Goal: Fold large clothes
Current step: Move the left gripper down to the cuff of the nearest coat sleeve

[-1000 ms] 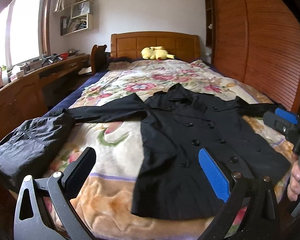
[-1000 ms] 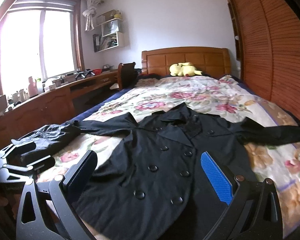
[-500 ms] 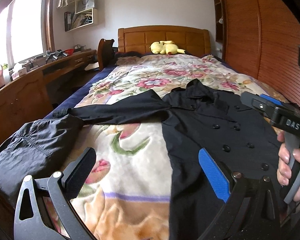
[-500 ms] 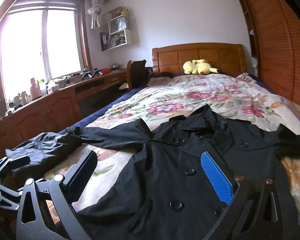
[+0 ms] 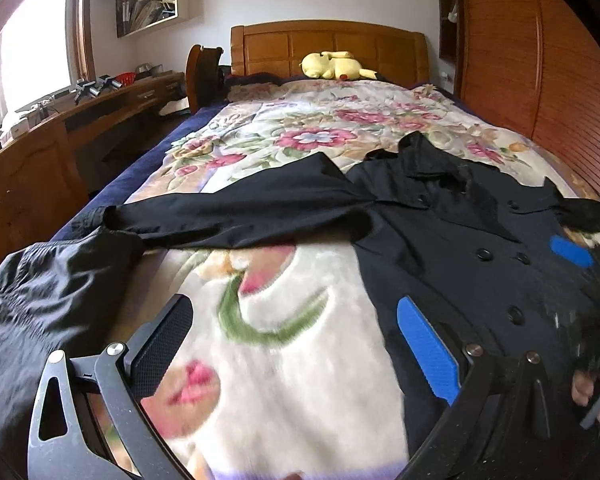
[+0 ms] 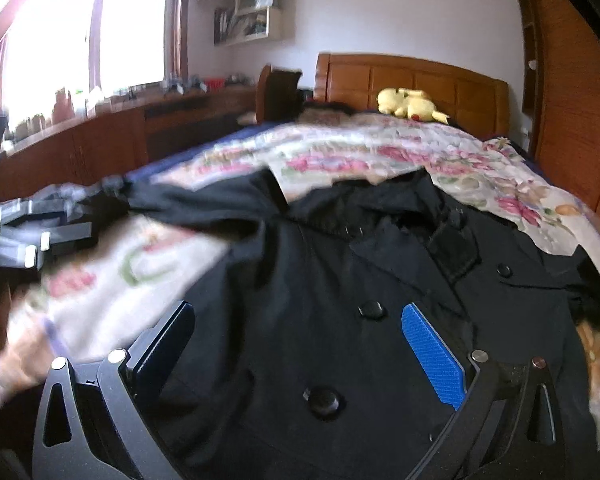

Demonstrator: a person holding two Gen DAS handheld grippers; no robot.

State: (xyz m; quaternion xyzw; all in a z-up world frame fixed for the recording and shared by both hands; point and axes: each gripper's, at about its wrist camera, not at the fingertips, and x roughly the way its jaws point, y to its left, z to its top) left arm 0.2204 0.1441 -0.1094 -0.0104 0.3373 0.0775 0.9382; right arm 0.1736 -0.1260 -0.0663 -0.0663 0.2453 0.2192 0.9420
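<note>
A black buttoned coat (image 5: 460,248) lies face up on the floral bedspread (image 5: 300,152), sleeves spread out to both sides. Its left sleeve (image 5: 228,216) runs toward the bed's left edge. My left gripper (image 5: 296,344) is open and empty, low over the bedspread just left of the coat's body. My right gripper (image 6: 300,344) is open and empty, low over the coat's front (image 6: 340,312) near its buttons. The right gripper also shows at the right edge of the left wrist view (image 5: 580,280), blurred. The left gripper shows blurred at the left of the right wrist view (image 6: 32,236).
Another dark garment (image 5: 40,292) hangs over the bed's left edge. A wooden desk (image 5: 60,128) runs along the left wall under the window. A wooden wardrobe (image 5: 560,80) stands to the right. A yellow plush toy (image 5: 332,66) lies by the headboard (image 5: 328,44).
Both grippers have moved forward and down toward the bed; the coat and bedspread look much closer. The right gripper has come down over the coat's front. Both stay open.
</note>
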